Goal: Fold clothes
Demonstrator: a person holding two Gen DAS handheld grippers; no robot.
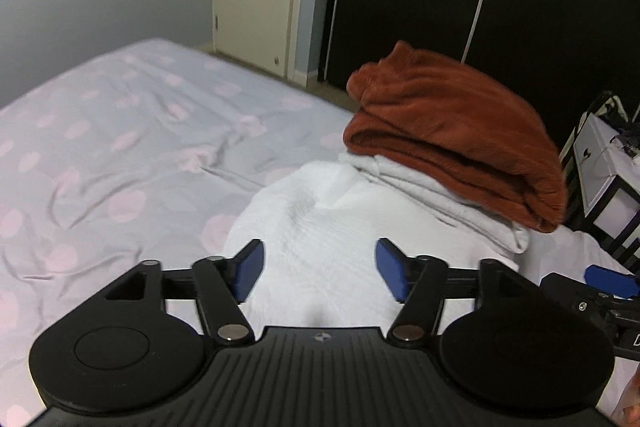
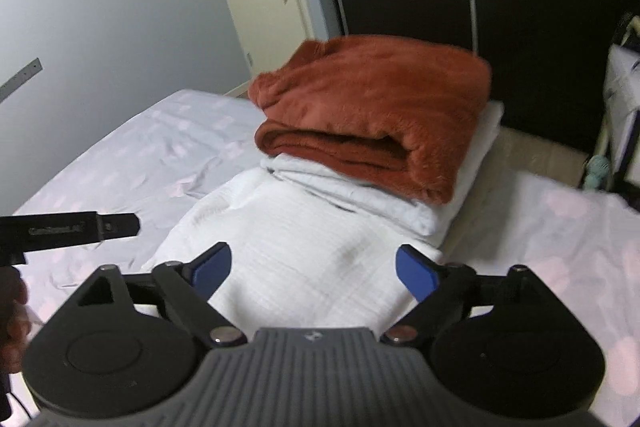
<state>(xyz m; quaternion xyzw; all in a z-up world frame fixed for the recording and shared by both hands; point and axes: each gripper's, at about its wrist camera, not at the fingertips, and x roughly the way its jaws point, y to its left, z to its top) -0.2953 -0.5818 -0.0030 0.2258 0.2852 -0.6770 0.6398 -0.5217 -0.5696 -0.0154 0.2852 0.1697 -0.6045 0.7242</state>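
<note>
Rust-red fleece (image 2: 372,107) lies folded on folded white cloth (image 2: 360,199); your left tongs (image 1: 318,269) and right tongs (image 2: 314,273) hang wide, empty, over near white cloth (image 2: 304,267).

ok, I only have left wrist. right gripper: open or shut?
Observer: Open. The right gripper has its blue pads spread wide, nothing between them, white textured cloth below.
Operator: does the rust blanket cover the whole folded white pile?
Observer: No. At the far right the folded white pile sticks out past the rust blanket.
Operator: anything on the floor past the bed?
Observer: A small teal object, too blurred to name.
</note>
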